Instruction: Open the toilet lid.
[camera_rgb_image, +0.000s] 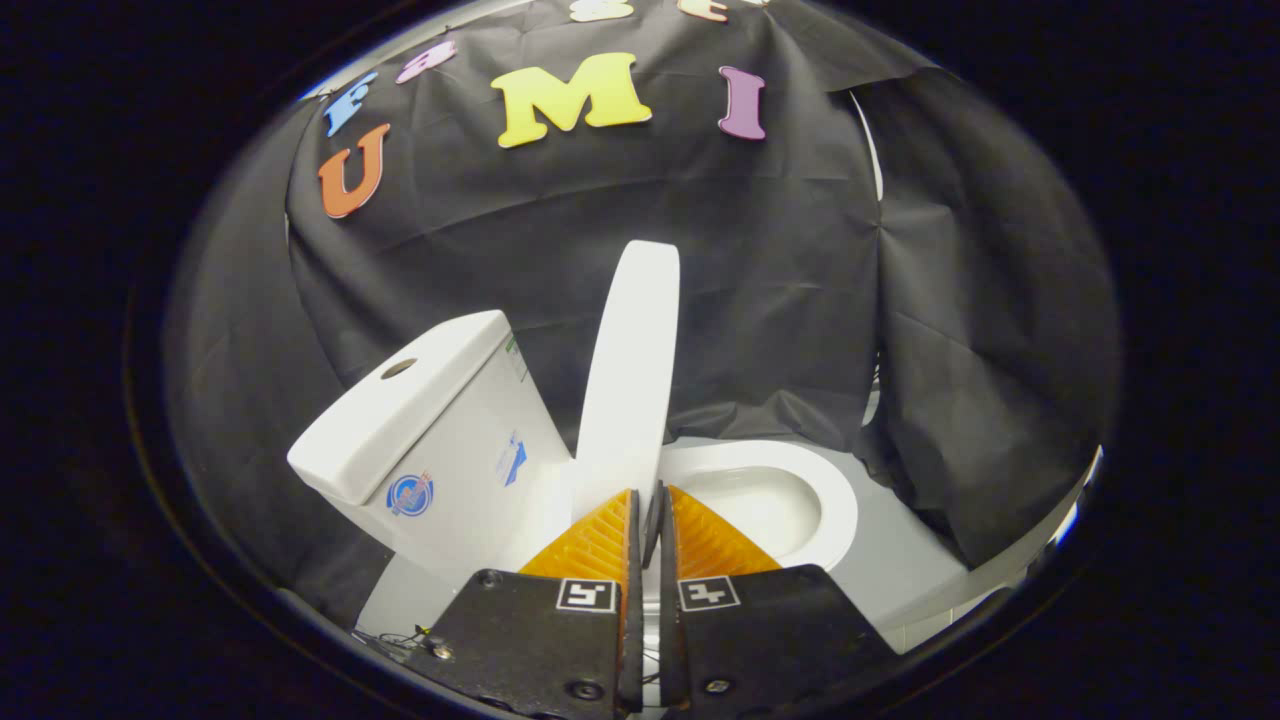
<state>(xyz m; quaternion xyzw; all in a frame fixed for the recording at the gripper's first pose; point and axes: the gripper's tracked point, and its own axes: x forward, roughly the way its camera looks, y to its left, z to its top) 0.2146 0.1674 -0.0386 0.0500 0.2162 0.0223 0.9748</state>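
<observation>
A white toilet stands just ahead of me, turned sideways. Its tank (430, 420) is to the left of the fingers, with a flush button hole on top. The lid (632, 370) stands nearly upright, seen edge-on, rising straight beyond the fingertips and leaning toward the tank. The seat ring and open bowl (790, 500) lie to the right of the lid. My gripper (648, 497) is shut, its two fingers pressed almost together with only a thin slit between them. The tips sit right at the lid's lower edge, with nothing visibly held between them.
Black cloth hangs behind and to both sides of the toilet. A pale floor panel (905, 575) spreads under the bowl to the right. Thin wires (400, 640) lie on the floor at the lower left, beside the gripper body.
</observation>
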